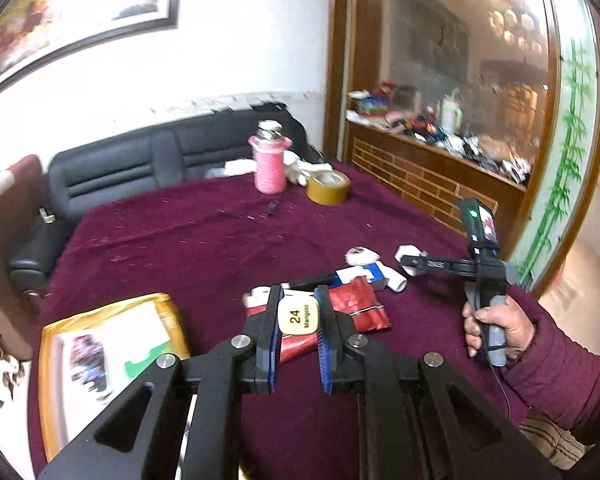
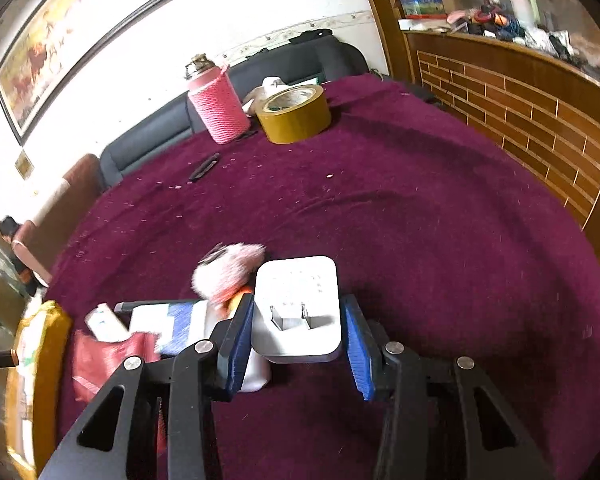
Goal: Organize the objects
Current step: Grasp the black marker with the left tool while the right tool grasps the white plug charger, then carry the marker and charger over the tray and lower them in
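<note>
My left gripper [image 1: 299, 299] is shut on a small cream tile [image 1: 298, 320] marked "24 Marigold", held above the maroon tablecloth [image 1: 188, 248]. Just beyond it lies a pile: red foil packets [image 1: 360, 308], a white-and-blue box [image 1: 364, 274], a white tube [image 1: 396, 284] and a fluffy pink-white thing [image 2: 228, 268]. My right gripper [image 2: 299, 302], held by a hand [image 1: 496, 328], is shut on a white plug adapter [image 2: 300, 280], both blue pads against its sides and its prongs facing the camera. A gold-rimmed box [image 1: 112, 360] lies at the near left.
At the table's far side stand a bottle in a pink knitted sleeve [image 1: 269, 168] and a brown tape roll [image 1: 328, 187]; a small black object [image 1: 272, 208] lies in front of them. A black sofa [image 1: 120, 176] is behind, a brick-patterned counter [image 1: 420, 176] to the right.
</note>
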The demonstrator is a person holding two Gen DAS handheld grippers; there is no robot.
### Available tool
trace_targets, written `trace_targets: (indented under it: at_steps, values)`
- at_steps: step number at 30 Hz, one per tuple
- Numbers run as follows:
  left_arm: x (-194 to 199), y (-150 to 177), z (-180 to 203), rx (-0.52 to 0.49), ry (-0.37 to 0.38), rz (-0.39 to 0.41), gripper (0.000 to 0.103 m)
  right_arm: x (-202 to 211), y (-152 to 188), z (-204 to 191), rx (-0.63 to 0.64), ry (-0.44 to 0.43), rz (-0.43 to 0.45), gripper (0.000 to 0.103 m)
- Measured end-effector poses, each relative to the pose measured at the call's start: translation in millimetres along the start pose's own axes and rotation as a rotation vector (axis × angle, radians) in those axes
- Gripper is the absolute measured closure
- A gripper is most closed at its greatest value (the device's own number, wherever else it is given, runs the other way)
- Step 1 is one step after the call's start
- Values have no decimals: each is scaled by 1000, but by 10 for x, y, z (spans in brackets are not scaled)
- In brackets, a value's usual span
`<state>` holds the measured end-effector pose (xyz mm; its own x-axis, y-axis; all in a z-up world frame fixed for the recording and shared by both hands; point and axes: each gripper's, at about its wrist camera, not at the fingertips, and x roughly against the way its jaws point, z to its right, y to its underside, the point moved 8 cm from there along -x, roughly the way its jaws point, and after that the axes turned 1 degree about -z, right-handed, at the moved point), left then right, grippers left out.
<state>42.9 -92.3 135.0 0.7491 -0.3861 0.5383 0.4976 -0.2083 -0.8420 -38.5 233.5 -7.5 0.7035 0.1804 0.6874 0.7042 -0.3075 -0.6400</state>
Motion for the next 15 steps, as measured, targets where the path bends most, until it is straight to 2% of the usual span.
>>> trace_targets:
  at_steps: [4, 8, 15]
  values:
    - [481, 127, -282, 50, -43, 58, 88, 257, 83, -279, 32, -58, -2, 57]
    - [871, 332, -590, 131, -88, 92, 88, 510, 182, -799, 109, -136, 1, 57]
    - [1269, 846, -1056, 237, -163, 80, 88, 708, 629, -1819, 253, -284, -63, 57]
